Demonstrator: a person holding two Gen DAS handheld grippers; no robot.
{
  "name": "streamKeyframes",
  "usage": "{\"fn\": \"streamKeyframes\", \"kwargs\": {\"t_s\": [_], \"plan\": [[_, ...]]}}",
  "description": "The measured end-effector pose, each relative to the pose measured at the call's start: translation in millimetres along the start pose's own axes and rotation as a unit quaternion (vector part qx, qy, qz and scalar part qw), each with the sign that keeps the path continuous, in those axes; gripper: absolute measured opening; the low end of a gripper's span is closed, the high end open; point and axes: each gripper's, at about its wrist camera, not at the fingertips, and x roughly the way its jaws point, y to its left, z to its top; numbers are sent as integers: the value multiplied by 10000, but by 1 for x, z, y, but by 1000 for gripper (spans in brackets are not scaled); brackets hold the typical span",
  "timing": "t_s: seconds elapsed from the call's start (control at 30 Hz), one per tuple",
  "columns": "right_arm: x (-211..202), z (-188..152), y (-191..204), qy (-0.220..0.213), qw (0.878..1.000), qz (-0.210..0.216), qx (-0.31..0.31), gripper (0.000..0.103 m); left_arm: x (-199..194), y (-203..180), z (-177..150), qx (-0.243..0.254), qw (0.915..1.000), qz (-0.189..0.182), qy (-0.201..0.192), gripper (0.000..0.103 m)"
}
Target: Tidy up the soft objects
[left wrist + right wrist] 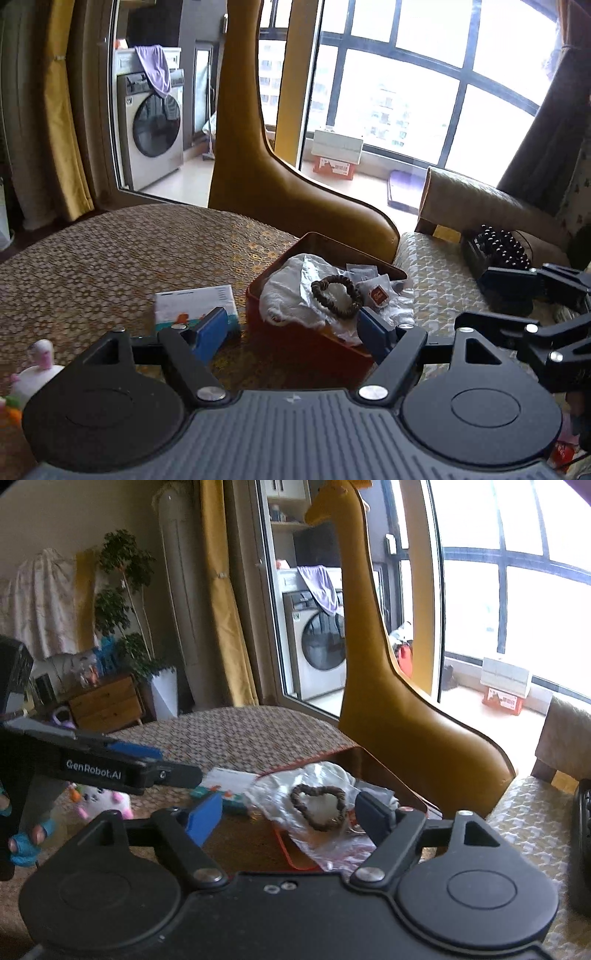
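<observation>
the brown scrunchie (336, 295) looks like ruched matt cloth, lying on crinkled glossy plastic wrap (291, 291) in a smooth red box (295, 343). the tablecloth (129, 251) is rough woven fabric. far off, the giraffe (388, 709) shows smooth, leather-like sheen.

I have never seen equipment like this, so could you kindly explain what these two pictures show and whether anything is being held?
A person holds a two-finger gripper in each hand, each carrying a forward-looking fisheye camera. One picture looks along the left gripper, the other along the right gripper. Both stand open and hold nothing. On the woven tablecloth sits a red box holding crumpled white plastic with a brown scrunchie on top. Beside the box lies a small white carton, and a plush toy sits further left.
</observation>
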Motion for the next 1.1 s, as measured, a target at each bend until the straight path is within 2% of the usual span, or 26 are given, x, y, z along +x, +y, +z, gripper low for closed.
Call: {"fn": "streamKeyframes", "kwargs": {"t_s": [0.07, 0.23, 0.3, 0.43, 0.6, 0.7, 0.97, 1.1], "plan": [[-8, -2, 7, -102, 9999, -1, -41, 83, -13, -1, -5, 75, 10000, 0, -54, 82], [-26, -7, 22, -372, 9993, 24, -79, 90, -44, -3, -18, 120, 9998, -25, -174, 83], [-33, -10, 27, -486, 9988, 14, -99, 96, -54, -5, -24, 189, 9995, 48, -240, 89], [-46, -19, 35, -684, 9976, -85, -107, 103, -71, -11, -37, 283, 9992, 31, -271, 91], [-56, -32, 41, -749, 9971, -98, 24, 103, -89, -18, -52, 308, 9989, -12, -340, 92], [-65, -39, 44, -808, 9965, -140, 168, 103, -101, -21, -60, 243, 9987, -29, -439, 103], [-87, -59, 60, -1013, 9936, -387, 317, 103, -127, -25, -81, 62, 9978, 30, -663, 103], [-94, -63, 67, -1127, 9918, -504, 335, 103, -137, -30, -91, 108, 9966, 200, -786, 103]]}}
